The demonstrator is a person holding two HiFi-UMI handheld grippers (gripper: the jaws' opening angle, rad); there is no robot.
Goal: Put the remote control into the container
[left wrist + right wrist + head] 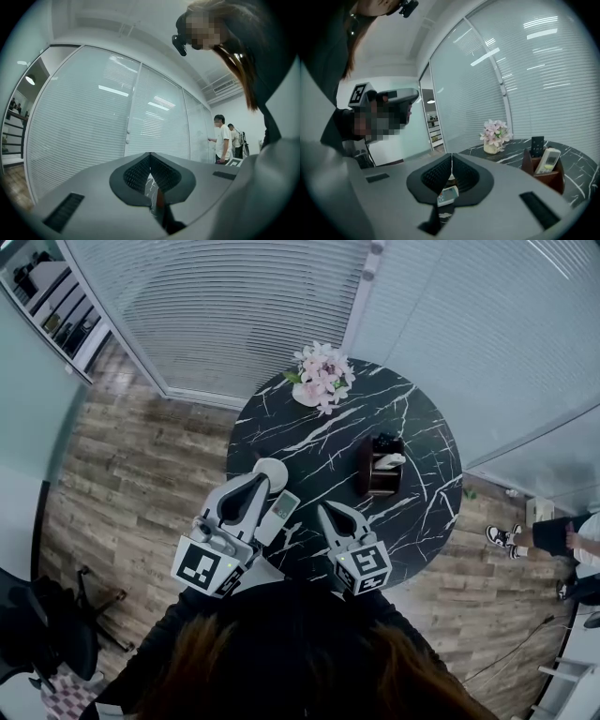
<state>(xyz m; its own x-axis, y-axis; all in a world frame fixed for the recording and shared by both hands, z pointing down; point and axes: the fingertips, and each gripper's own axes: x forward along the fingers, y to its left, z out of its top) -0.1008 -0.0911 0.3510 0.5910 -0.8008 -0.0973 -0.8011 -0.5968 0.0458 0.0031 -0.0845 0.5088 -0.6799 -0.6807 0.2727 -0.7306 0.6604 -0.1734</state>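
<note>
A white remote control (279, 513) lies on the black marble table (412, 418) near its front left edge. The same remote (447, 195) shows below the jaws in the right gripper view. The brown wooden container (380, 470) stands mid-table, holding a white remote (547, 161) and a black one (537, 145). My left gripper (254, 481) hovers just left of the loose remote, shut and empty. My right gripper (324, 511) is to the remote's right, also shut with nothing in it. In the left gripper view, the left gripper (150, 157) tilts up toward the glass wall.
A vase of pink flowers (322, 376) stands at the table's far edge. A round white object (273, 471) sits beside the left gripper. Glass walls with blinds (244, 306) surround the table. Two persons (225, 140) stand at the wall, and another's legs (539, 538) show at right.
</note>
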